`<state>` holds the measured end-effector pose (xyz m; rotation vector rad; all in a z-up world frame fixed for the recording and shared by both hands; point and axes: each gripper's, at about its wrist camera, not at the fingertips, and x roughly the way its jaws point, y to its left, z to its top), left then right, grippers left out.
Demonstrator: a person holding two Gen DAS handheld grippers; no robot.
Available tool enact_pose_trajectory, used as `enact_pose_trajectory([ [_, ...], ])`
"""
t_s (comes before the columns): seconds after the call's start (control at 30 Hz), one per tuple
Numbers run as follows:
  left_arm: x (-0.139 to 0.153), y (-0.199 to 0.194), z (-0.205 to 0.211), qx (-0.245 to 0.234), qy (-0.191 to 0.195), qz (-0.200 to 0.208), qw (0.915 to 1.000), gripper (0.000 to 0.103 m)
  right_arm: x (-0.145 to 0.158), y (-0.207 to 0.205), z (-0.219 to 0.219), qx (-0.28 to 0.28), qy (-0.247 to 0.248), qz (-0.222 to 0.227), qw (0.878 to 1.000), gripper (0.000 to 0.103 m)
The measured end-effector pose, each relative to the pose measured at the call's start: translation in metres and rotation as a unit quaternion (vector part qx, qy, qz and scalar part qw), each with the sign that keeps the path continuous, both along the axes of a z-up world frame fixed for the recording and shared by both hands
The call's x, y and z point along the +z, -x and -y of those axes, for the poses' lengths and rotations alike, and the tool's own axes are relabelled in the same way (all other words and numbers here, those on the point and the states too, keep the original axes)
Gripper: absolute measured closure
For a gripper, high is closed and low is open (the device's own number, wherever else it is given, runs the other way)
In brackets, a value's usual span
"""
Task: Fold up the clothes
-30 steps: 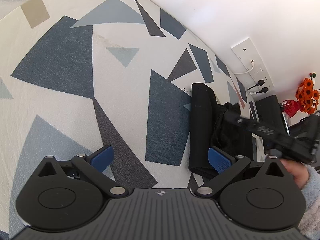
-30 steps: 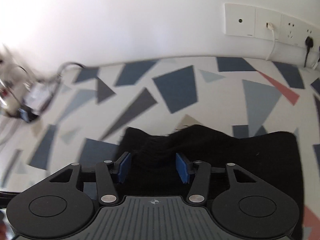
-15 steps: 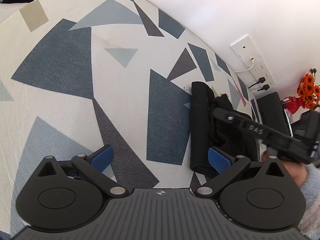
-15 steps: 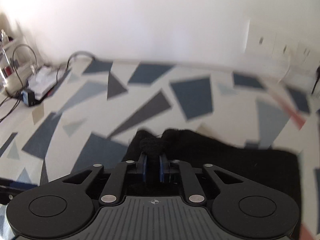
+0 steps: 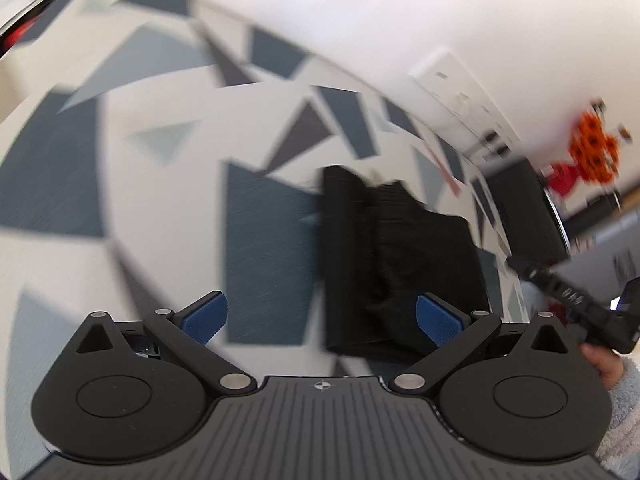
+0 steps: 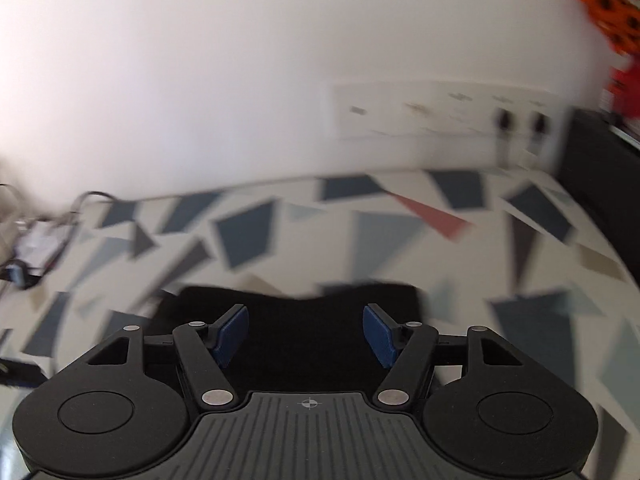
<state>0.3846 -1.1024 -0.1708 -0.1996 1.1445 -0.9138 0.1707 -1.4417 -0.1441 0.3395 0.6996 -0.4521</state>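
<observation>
1. The black knit garment (image 5: 396, 264) lies folded on the surface covered with a grey, blue and white triangle print (image 5: 160, 184), near the wall with the socket panel (image 6: 440, 110).
2. It looks soft, limp and fairly light, a ribbed knit that should bunch and sag when lifted, not slippery and not fragile. I judge it wants a pinch through a doubled edge or corner, with the second tongs taking the matching corner so the fold stays square.
3. In the left wrist view its long axis runs from the near edge away toward the wall, with a rolled or thicker band along its left side. The right wrist view shows only its far edge, so which end is collar or hem I cannot tell.
4. The left gripper (image 5: 320, 318) stands wide apart and holds nothing; the cloth lies beneath its right pad.
5. The right gripper (image 6: 306, 334) has just been opening; its jaws stand parted above the garment with nothing pinched between them.
</observation>
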Motion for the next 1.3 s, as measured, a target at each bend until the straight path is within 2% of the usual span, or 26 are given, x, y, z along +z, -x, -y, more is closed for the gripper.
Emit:
enact_pose_trajectory([
  [0.07,0.005,0.005,0.026,-0.028,-0.010,0.023,0.9993,0.000,-0.009,0.020,0.006,-0.018,0.004,-0.020,1.000,0.047],
  [0.13,0.008,0.012,0.052,-0.053,-0.024,0.050,0.9970,0.000,-0.021,0.034,0.000,-0.009,0.008,-0.039,0.999,0.047],
  [0.23,0.003,0.023,0.086,-0.079,-0.074,0.097,0.9894,0.000,-0.041,0.043,-0.020,0.033,0.042,-0.092,0.994,0.048],
  [0.3,-0.006,0.029,0.101,-0.089,-0.124,0.121,0.9808,0.000,-0.062,0.051,-0.038,0.050,0.062,-0.129,0.988,0.048],
  [0.37,-0.017,0.032,0.106,-0.095,-0.164,0.129,0.9734,0.000,-0.071,0.064,-0.044,0.055,0.070,-0.125,0.988,0.048],
  [0.4,-0.020,0.031,0.105,-0.094,-0.167,0.123,0.9737,0.000,-0.071,0.071,-0.044,0.051,0.065,-0.121,0.989,0.048],
  [0.53,-0.028,0.024,0.094,-0.081,-0.169,0.096,0.9776,0.000,-0.063,0.085,-0.037,0.032,0.035,-0.102,0.994,0.046],
  [0.67,-0.030,0.024,0.089,-0.071,-0.179,0.105,0.9756,0.000,-0.044,0.100,-0.026,0.003,0.020,-0.040,0.999,0.047],
  [0.73,-0.030,0.024,0.089,-0.069,-0.181,0.107,0.9752,0.000,-0.050,0.098,-0.021,0.021,0.011,-0.062,0.998,0.048],
  [0.8,-0.030,0.024,0.089,-0.067,-0.183,0.106,0.9751,0.000,-0.065,0.091,-0.025,0.057,0.032,-0.120,0.991,0.049],
  [0.83,-0.029,0.023,0.089,-0.066,-0.183,0.102,0.9755,0.000,-0.068,0.090,-0.028,0.068,0.044,-0.127,0.989,0.049],
  [0.9,-0.028,0.020,0.087,-0.063,-0.178,0.092,0.9777,0.000,-0.065,0.088,-0.026,0.064,0.035,-0.125,0.989,0.049],
  [1.1,-0.024,0.006,0.076,-0.050,-0.123,0.034,0.9906,0.000,-0.041,0.088,0.000,0.008,-0.018,-0.022,1.000,0.036],
  [1.2,-0.026,-0.001,0.080,-0.044,-0.094,0.006,0.9945,0.000,-0.040,0.076,0.018,-0.008,-0.046,0.000,0.999,0.035],
  [1.3,-0.029,-0.002,0.090,-0.047,-0.093,0.002,0.9945,0.000,-0.044,0.061,0.027,-0.010,-0.057,0.003,0.998,0.032],
])
